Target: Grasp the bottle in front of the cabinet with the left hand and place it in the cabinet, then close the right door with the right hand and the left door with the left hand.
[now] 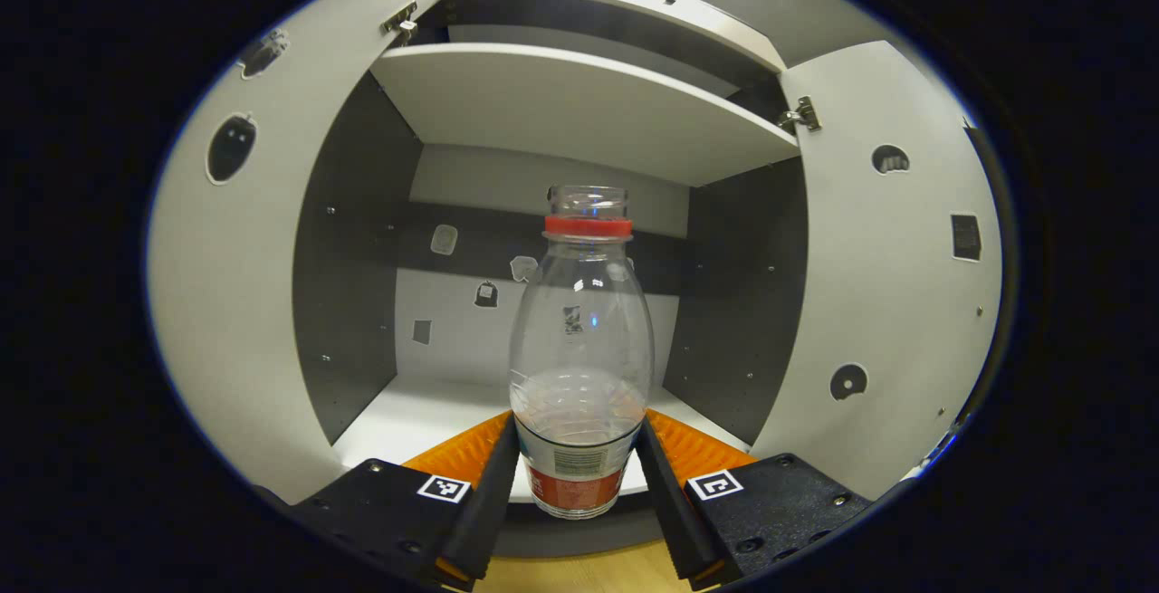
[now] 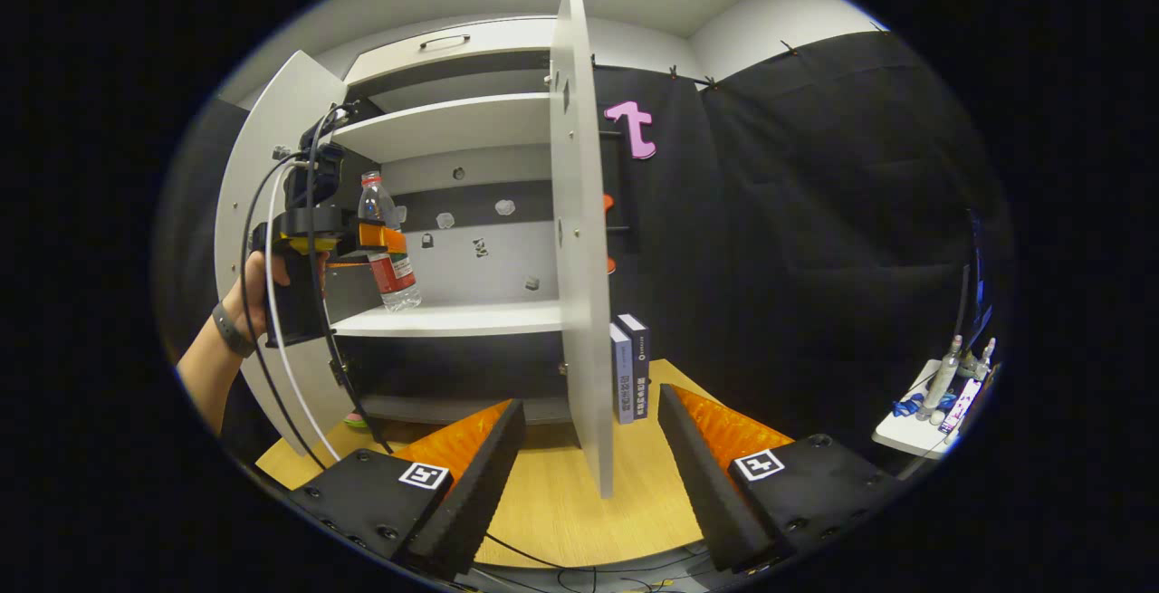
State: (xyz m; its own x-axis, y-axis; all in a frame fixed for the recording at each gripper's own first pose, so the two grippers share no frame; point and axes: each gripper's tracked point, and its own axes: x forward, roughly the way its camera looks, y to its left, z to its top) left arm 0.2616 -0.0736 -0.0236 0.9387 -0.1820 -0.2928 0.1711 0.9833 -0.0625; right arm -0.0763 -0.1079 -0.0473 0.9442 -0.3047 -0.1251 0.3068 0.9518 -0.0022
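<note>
The left gripper [image 1: 579, 475] has its two fingers [image 1: 489, 493] pressed against opposite sides of the lower part of a clear plastic bottle with a red neck ring [image 1: 580, 349] — held upright between them. In the right gripper view that same gripper [image 2: 376, 240] is raised, gripped from below by a hand [image 2: 263, 290] with a dark wristband, forearm angled upward. The right gripper [image 2: 589, 475] hangs level, jaws spread wide — nothing between them.
</note>
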